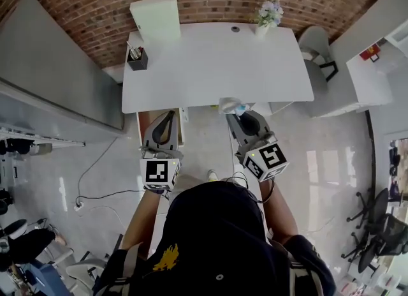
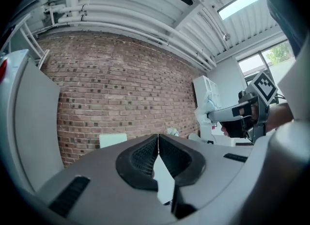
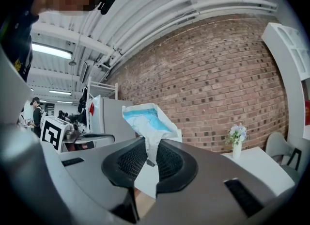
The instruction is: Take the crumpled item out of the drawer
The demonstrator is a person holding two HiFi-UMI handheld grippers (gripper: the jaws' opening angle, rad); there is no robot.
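The crumpled item [image 3: 143, 120], a white and light-blue wad, sticks up from between the pads of my right gripper [image 3: 151, 147], which is shut on its lower end. In the head view the crumpled item [image 1: 231, 105] hangs at the tip of the right gripper [image 1: 237, 113], level with the near edge of the white table [image 1: 210, 65]. My left gripper [image 1: 167, 117] hovers over the brown drawer opening [image 1: 146, 122] under the table's left end. Its jaws [image 2: 158, 140] are shut with nothing between them. From the left gripper view, the right gripper [image 2: 233, 114] and the item [image 2: 205, 107] show at the right.
A black pen holder [image 1: 136, 58], a white box [image 1: 156, 17] and a small flower vase [image 1: 268, 15] stand along the table's far side by the brick wall. A grey chair [image 1: 315, 44] sits at the right. A cable [image 1: 95, 196] lies on the floor at the left.
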